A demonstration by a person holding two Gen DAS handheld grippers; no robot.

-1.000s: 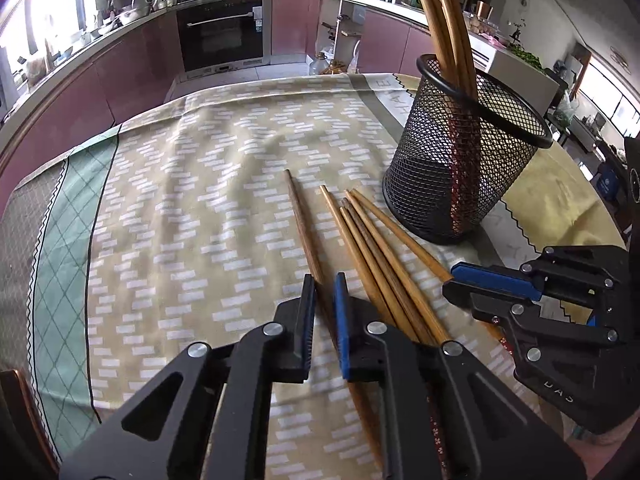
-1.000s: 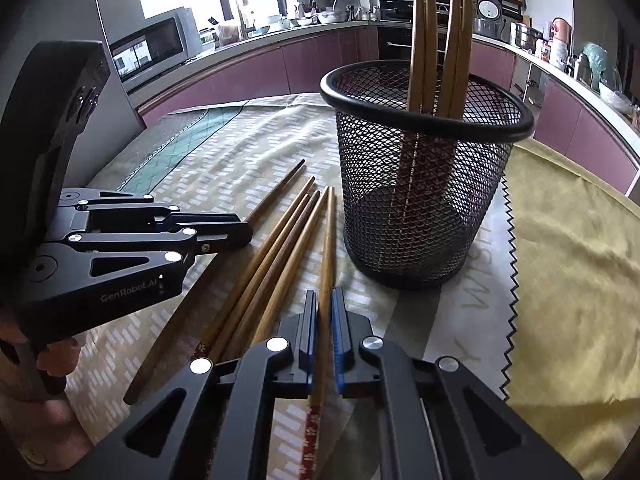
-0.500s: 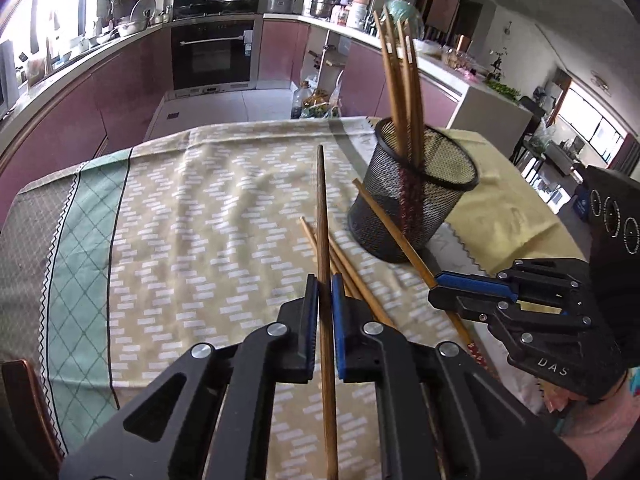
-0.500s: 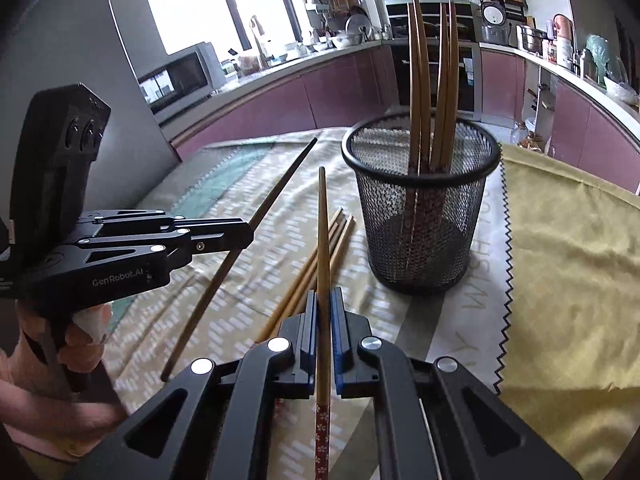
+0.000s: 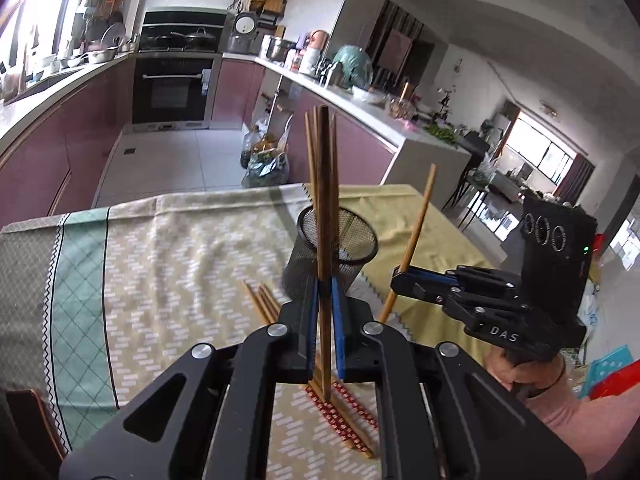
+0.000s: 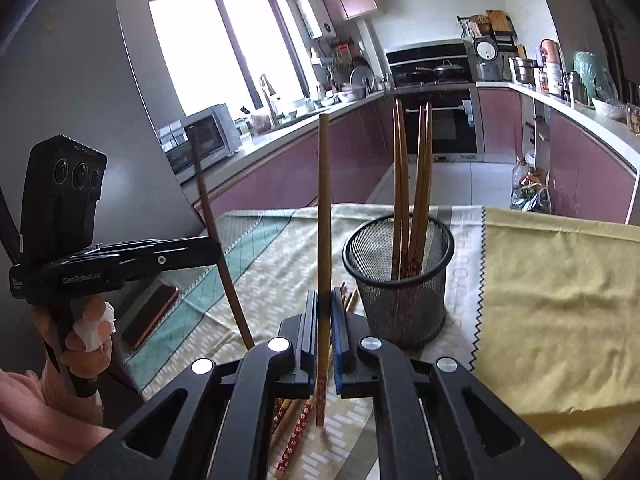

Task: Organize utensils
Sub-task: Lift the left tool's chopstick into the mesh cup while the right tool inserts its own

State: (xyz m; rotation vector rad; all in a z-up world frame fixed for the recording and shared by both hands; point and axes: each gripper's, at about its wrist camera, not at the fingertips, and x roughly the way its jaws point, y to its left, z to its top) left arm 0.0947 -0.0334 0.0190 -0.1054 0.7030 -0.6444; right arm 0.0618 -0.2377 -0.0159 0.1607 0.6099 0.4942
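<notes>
A black mesh cup [image 6: 398,280] is standing on a patterned tablecloth [image 5: 168,248], holding four chopsticks [image 6: 412,184] upright. Their lower ends are showing only dimly through the mesh.

The left gripper [image 5: 323,320] is clenching a dark chopstick [image 5: 323,208] between its blue pads, upright, just in front of the cup. In the left view this stick is crossing over the cup and the sticks inside it, so they are hard to tell apart there. Its lower end is poking out below the jaws.

The right gripper [image 6: 323,332] is grasping a lighter chopstick [image 6: 324,208], also upright, just left of the cup in its own view. Its patterned red end is reaching below the jaws.

More chopsticks [image 5: 264,304] are lying on the cloth beside the cup, on the side nearest the grippers. Both grippers are hiding most of them, so only tips and red patterned ends are showing, and their number is hard to make out.

A person's hand [image 6: 82,344] is gripping the left handle, well to the left of the cup. The kitchen counters [image 6: 288,136] behind the cup are bending with the lens.
</notes>
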